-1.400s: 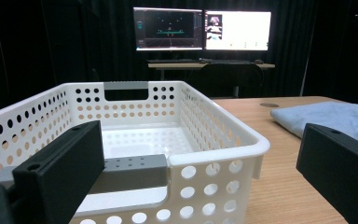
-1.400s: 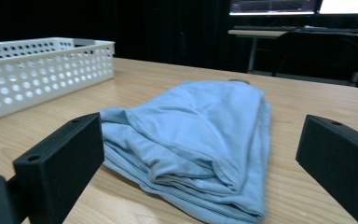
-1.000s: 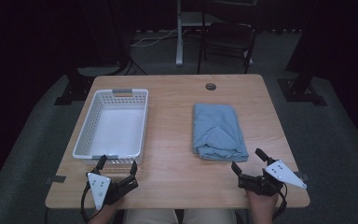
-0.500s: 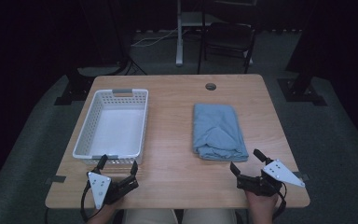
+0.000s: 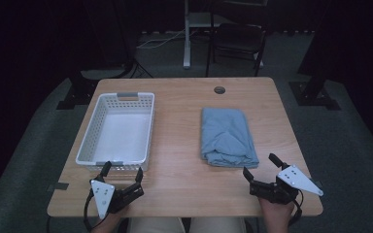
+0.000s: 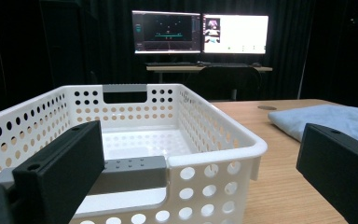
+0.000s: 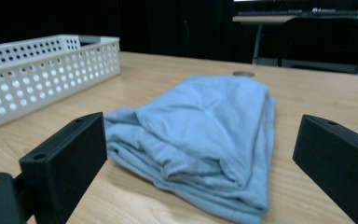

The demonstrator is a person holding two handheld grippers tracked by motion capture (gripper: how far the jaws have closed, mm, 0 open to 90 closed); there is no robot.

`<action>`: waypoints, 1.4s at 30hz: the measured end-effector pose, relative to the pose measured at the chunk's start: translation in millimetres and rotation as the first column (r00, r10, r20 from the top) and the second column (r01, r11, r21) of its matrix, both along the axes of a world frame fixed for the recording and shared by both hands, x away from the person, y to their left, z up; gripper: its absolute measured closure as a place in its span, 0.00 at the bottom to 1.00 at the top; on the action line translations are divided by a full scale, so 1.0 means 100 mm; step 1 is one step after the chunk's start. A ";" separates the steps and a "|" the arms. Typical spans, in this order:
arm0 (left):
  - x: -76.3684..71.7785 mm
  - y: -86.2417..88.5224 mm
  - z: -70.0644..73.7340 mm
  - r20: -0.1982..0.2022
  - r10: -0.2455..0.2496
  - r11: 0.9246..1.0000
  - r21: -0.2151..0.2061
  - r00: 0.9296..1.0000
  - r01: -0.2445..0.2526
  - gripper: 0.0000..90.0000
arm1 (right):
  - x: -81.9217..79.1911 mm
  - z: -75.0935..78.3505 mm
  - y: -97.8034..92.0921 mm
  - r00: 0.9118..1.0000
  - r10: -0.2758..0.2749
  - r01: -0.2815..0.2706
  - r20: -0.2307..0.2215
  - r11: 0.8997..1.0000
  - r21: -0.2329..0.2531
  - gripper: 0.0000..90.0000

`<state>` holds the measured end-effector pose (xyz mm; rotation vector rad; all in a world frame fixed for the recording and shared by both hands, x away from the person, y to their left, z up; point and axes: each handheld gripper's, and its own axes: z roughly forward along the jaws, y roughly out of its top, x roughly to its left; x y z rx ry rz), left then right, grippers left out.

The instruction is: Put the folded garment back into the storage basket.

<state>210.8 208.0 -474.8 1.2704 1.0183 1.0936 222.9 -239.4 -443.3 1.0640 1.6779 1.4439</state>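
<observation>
A folded light-blue cloth [image 5: 227, 137] lies on the right half of the wooden table [image 5: 179, 126]; it also lies close ahead in the right gripper view [image 7: 200, 135]. A white perforated basket [image 5: 118, 132] with grey handles stands on the left half, empty inside [image 6: 135, 135]. My left gripper [image 5: 122, 170] rests open at the table's front edge, just short of the basket's near wall. My right gripper [image 5: 261, 166] is open near the front right, just short of the cloth's near edge. Nothing sits between either pair of jaws.
A round grommet hole [image 5: 219, 90] marks the table's far edge. Beyond the table stand a dark chair [image 5: 238, 41] and a desk leg. Two lit monitors [image 6: 200, 32] on a desk glow in the background. The basket [image 7: 42, 70] lies off to the right gripper's left.
The right gripper has crept slightly to the left toward the cloth's near edge. The left gripper, basket and cloth stay as they were.
</observation>
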 end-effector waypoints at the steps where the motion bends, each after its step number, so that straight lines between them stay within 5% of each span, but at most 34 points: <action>1: 0.00 0.00 0.00 -0.002 -0.001 1.000 0.002 1.000 0.001 0.02 | 0.00 0.02 -0.01 1.000 -0.002 0.003 0.007 1.000 -0.001 0.03; 22: 0.01 -0.01 0.00 -0.011 -0.001 1.000 0.006 1.000 0.001 0.02 | 0.13 0.61 -0.08 0.998 -0.004 0.007 0.068 0.999 -0.044 0.05; 32: 0.01 0.00 0.00 -0.010 -0.002 1.000 0.005 1.000 0.002 0.02 | 0.36 0.85 -0.15 0.999 -0.011 0.013 0.048 0.999 -0.029 0.05; 42: 0.01 -0.01 0.00 -0.011 -0.002 1.000 0.004 1.000 0.002 0.02 | 0.64 0.89 -0.19 1.000 0.005 -0.005 -0.009 1.000 0.008 0.05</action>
